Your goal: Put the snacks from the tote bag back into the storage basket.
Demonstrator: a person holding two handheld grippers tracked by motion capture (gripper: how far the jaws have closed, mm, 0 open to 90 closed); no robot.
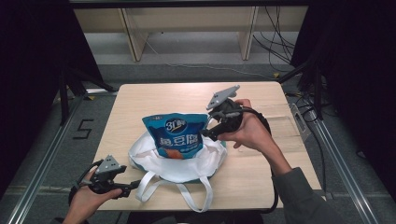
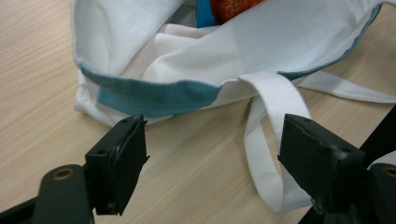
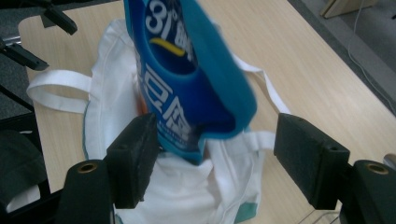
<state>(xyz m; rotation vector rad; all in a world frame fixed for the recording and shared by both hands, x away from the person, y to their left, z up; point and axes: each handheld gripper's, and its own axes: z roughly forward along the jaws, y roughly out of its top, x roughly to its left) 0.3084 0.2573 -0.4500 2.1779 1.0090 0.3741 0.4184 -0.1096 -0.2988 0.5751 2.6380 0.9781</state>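
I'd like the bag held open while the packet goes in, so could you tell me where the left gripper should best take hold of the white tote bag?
Probably the near strap loop: it arches off the table in front of the left gripper, whose jaws stand open. Come in level from the near edge, one jaw on each side of the flat band, just below the teal-trimmed rim of the white tote bag.

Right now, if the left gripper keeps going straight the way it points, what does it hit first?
Probably the white strap lying between its open fingers, then the white tote bag with its teal hem just beyond; depth is hard to judge.
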